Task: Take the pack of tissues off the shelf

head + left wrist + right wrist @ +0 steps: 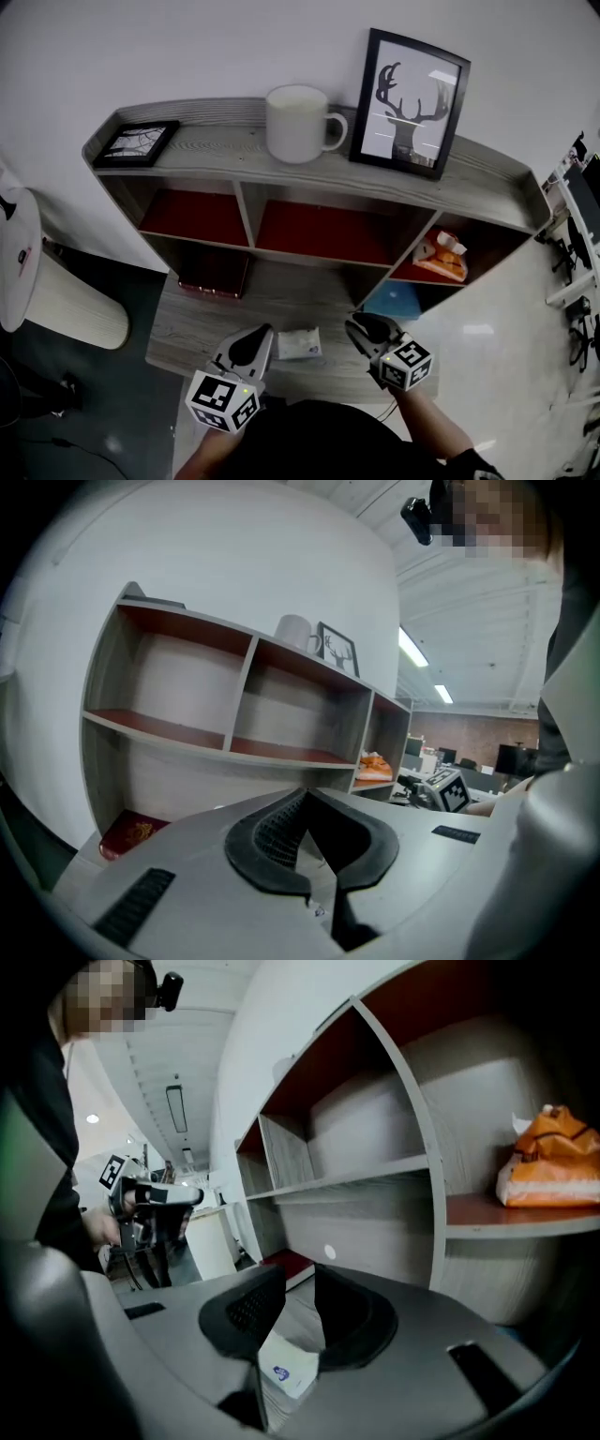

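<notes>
1. Head view: tissue pack (299, 343) is lying flat on the surface (281, 302) in front of the shelf (246, 202), btwn left tongs (255, 339) & right tongs (364, 326), just beside the left ones.
2. Left gripper view: left tongs (305, 795) are sitting pressed together, nothing btwn them.
3. Right gripper view: right tongs (298, 1274) are standing slightly apart. Tissue pack (286, 1372) is showing low in the gap, pads not pressing it.

Tissue pack (299, 343) on desk (281, 298) between left claw (249, 349) and right claw (369, 330), mug (298, 123) atop shelf (225, 150)
</notes>
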Motion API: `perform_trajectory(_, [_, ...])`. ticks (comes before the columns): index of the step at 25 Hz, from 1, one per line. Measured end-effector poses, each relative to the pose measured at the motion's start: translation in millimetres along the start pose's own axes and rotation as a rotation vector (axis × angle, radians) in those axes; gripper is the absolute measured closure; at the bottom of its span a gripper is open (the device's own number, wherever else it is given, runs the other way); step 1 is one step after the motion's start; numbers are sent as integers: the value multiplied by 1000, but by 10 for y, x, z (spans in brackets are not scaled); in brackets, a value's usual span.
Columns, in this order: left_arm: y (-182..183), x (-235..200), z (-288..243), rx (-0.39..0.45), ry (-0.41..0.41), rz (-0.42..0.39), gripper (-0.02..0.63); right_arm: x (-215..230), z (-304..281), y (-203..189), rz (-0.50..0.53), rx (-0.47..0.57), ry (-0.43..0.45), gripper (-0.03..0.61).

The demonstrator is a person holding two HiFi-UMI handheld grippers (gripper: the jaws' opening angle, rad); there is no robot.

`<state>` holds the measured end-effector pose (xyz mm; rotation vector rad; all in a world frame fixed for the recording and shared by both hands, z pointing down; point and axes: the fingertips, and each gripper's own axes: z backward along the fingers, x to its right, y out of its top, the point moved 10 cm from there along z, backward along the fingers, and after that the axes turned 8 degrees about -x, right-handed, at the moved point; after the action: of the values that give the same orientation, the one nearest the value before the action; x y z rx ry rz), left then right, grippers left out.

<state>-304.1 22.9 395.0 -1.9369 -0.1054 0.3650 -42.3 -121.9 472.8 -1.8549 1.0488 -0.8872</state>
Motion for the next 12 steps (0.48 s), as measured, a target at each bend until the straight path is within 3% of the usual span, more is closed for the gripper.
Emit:
perform_trajectory(9, [120, -244, -49, -4, -93, -75, 603, -471, 37, 623, 42, 203, -28, 517])
perform_trajectory(12, [152, -298, -7, 11, -129, -80, 603, -641, 17, 742, 23, 195, -77, 517])
